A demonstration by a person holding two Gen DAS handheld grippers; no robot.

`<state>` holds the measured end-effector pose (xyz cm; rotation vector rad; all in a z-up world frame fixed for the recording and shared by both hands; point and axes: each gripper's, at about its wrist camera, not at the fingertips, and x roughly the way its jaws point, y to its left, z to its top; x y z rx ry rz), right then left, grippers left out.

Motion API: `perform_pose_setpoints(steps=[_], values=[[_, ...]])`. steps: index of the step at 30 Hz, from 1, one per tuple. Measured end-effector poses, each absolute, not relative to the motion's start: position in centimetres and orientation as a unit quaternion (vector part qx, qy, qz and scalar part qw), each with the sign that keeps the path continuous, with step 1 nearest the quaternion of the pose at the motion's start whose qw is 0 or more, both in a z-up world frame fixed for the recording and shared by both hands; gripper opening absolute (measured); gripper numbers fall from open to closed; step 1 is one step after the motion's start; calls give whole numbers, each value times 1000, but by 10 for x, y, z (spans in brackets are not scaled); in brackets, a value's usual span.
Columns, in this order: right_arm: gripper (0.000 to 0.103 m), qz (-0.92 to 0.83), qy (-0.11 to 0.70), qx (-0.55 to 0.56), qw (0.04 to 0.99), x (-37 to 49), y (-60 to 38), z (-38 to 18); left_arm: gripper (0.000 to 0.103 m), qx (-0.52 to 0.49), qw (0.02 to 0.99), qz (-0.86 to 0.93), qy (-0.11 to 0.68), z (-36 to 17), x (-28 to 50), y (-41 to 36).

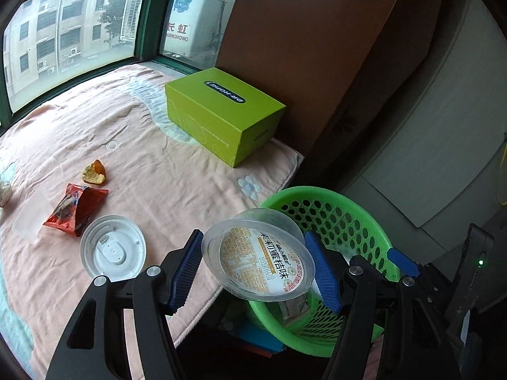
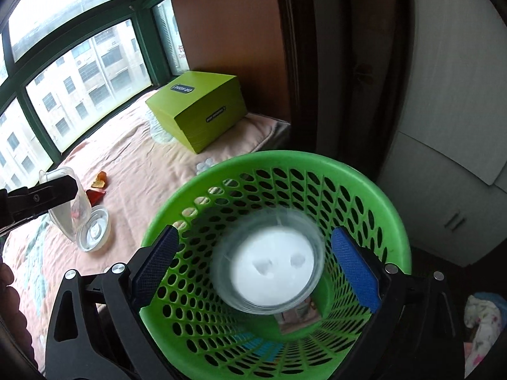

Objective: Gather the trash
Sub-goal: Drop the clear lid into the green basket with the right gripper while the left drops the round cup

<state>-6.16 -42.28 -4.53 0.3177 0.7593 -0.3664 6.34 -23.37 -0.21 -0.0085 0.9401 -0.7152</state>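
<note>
My left gripper is shut on a clear plastic cup with a printed label, held tilted by the near rim of the green perforated basket. In the right wrist view the same cup shows at the left in the left gripper's jaws. My right gripper is open above the basket. A blurred clear cup with a white lid is between its fingers, inside the basket, not touched. On the pink blanket lie a white lid, a red snack wrapper and an orange peel.
A green cardboard box stands at the blanket's far right by a brown wall. Windows run along the back. A grey cabinet stands right of the basket. Paper scraps lie on the basket's floor.
</note>
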Motion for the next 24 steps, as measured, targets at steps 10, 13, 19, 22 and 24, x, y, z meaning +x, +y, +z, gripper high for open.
perform_pose_setpoints(steps=[10,13,19,22,24], values=[[96,-202,348,159,902,-84,-436,-37,63,17,814,-359,457,-12,52,-266],[96,-213,341,162,901,-92,-442,-33,63,24,809,-363,461,-16,49,-275],[96,-228,328,171,901,-105,-452,-28,63,35,800,-375,466,-23,42,-290],[96,-230,325,176,900,-109,-455,-27,68,40,798,-380,466,-25,38,-296],[96,-229,324,177,901,-111,-455,-26,70,41,799,-381,464,-25,36,-298]])
